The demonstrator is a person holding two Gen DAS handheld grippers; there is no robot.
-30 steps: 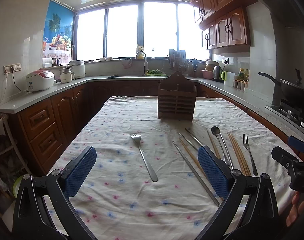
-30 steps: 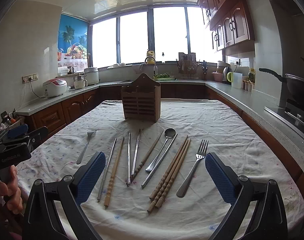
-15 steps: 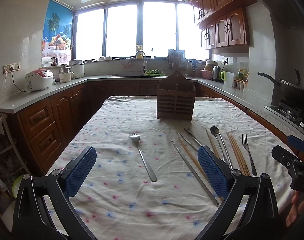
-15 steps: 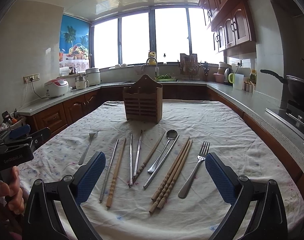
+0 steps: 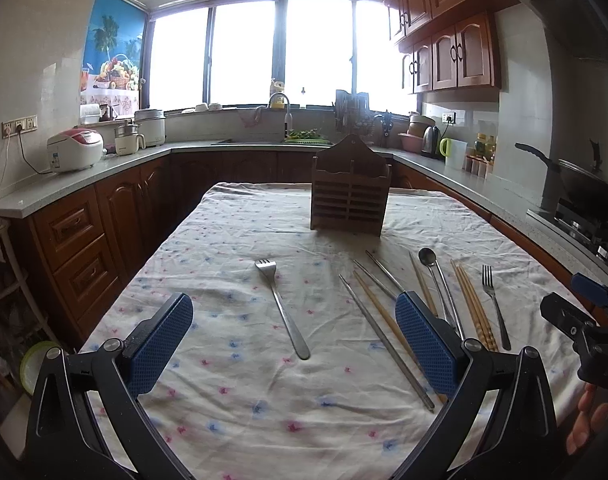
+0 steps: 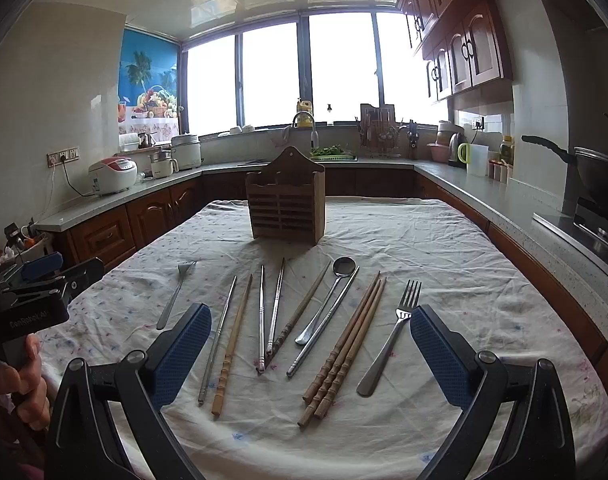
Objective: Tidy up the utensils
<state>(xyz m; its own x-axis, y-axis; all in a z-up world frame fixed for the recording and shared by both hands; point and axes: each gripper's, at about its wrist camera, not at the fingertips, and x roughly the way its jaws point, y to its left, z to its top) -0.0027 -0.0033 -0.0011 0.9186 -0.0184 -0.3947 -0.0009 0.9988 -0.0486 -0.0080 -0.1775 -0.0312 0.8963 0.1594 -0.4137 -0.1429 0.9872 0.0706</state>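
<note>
Both sets of tongs are spread wide with nothing in them, hovering over the near end of the counter. Left tongs (image 5: 293, 346) sit right above a lone fork (image 5: 281, 308) lying by itself on the flowery cloth (image 5: 239, 400). Right tongs (image 6: 310, 356) frame the main spread: metal chopsticks (image 6: 268, 316), wooden chopsticks (image 6: 346, 350), a long spoon (image 6: 328, 300) and a second fork (image 6: 392, 336), all laid roughly side by side, handles toward the camera. Further back, standing upright in the middle of the counter, is the wooden utensil holder (image 6: 285, 204), well apart from the utensils.
</note>
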